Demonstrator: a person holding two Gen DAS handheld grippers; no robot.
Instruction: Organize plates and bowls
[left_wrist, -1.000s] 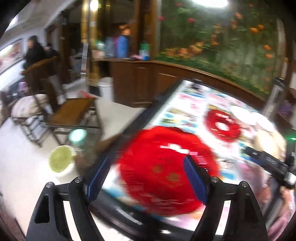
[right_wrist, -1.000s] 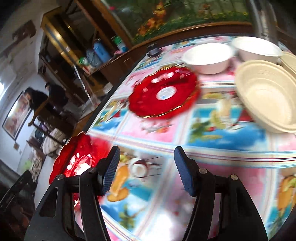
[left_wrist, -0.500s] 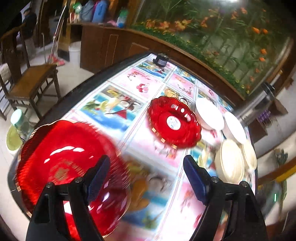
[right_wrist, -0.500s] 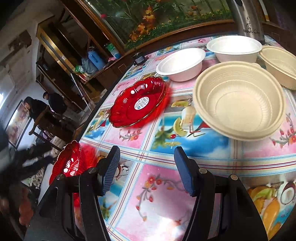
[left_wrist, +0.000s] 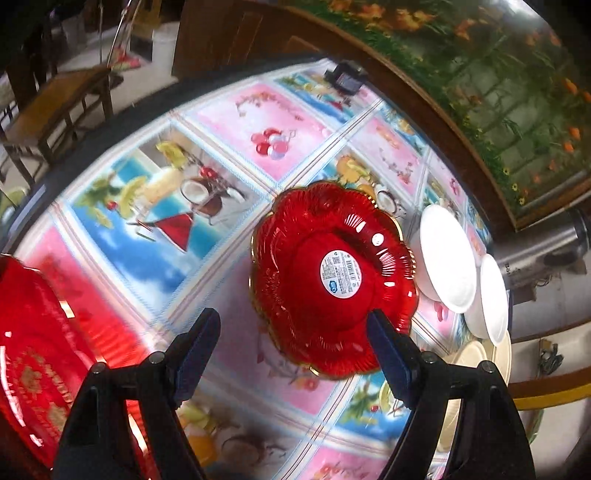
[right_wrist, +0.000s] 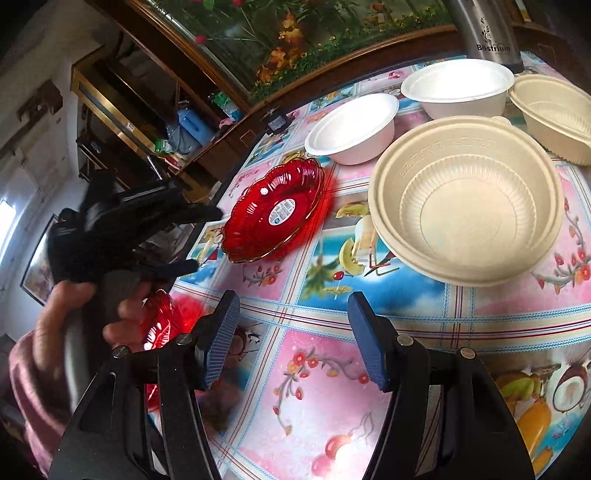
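The left gripper has its jaws spread wide with nothing between them, angled down over the table; its right fingertip overlaps the near rim of the scalloped red plastic plate with a white label, though whether it touches the rim I cannot tell. That aim suggests the plate is the next thing to be picked up, probably to join the second red patterned plate lying at the near left edge of the table.

The right gripper also stands with jaws apart and empty, hovering over the fruit-printed tablecloth near the front, apparently waiting.

Farther right sit a large cream ribbed plastic bowl, another cream bowl behind it, and two white foam bowls, close together but not stacked. A steel flask stands at the far right, and a small black device at the far edge. Nothing blocks the way to the labelled plate.
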